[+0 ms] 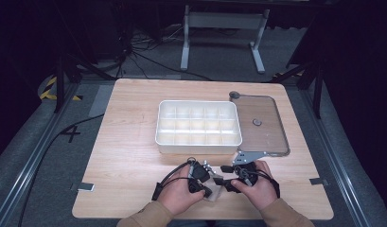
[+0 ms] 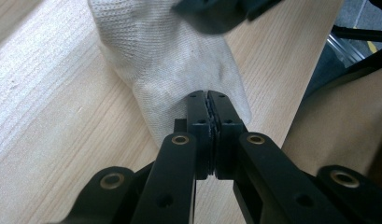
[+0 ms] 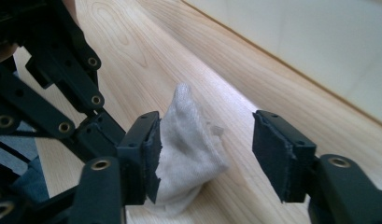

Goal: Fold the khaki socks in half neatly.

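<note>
Both hands are working at the near edge of the bench (image 1: 134, 156), in front of the white compartment tray (image 1: 198, 126). Left hand-held gripper (image 2: 209, 100) is clamping tight on the white sock (image 2: 170, 70), apparently anchoring it. Right hand-held gripper (image 3: 205, 140) is standing wide open, the sock (image 3: 188, 154) lying loose between its jaws against one pad.

Bare counter (image 1: 125, 156) left of the hands, open for passage. White compartment tray (image 1: 198, 124) stands just ahead, blocking forward reach. Clear lid (image 1: 259, 124) lies beside the tray, to its right. Near edge crowded: both grippers meet over the sock (image 3: 188, 149).
</note>
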A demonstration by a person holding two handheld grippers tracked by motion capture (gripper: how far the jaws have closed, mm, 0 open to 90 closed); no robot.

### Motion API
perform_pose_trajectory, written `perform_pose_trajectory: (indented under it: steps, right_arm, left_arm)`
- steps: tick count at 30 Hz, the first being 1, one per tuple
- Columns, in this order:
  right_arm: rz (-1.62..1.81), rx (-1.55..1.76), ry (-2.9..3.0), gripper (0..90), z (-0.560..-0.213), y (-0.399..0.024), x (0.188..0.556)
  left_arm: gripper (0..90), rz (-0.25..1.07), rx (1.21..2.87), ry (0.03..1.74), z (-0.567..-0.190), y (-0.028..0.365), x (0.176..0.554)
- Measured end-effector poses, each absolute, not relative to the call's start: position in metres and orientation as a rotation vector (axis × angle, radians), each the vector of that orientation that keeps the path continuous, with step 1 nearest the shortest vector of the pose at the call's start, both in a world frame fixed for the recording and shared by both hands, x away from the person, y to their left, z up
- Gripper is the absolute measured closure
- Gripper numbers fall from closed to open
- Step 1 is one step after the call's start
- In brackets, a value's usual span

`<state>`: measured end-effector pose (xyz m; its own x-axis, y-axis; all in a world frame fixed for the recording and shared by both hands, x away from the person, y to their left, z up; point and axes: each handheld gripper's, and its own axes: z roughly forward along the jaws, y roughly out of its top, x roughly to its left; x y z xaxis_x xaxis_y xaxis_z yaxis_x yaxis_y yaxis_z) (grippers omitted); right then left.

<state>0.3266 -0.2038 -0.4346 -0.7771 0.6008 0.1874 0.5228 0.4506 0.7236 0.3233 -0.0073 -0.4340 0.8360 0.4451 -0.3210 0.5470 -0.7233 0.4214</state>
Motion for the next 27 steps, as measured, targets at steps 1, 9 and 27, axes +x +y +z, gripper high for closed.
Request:
perform_pose_trajectory:
  steps: [1,9,27]
  right_arm:
    - [1.241,1.007,2.593,41.8,-0.435,-0.204,0.327]
    - [1.242,1.078,2.632,39.6,-0.448,-0.197,0.332]
    - [1.345,1.222,2.690,47.1,-0.464,-0.195,0.337]
  left_arm:
    - [88.1,-0.269,2.504,0.729,-0.434,-0.007,0.323]
    - [88.3,-0.267,2.514,0.740,-0.434,-0.006,0.320]
    - [88.3,-0.259,2.508,0.746,-0.435,-0.004,0.320]
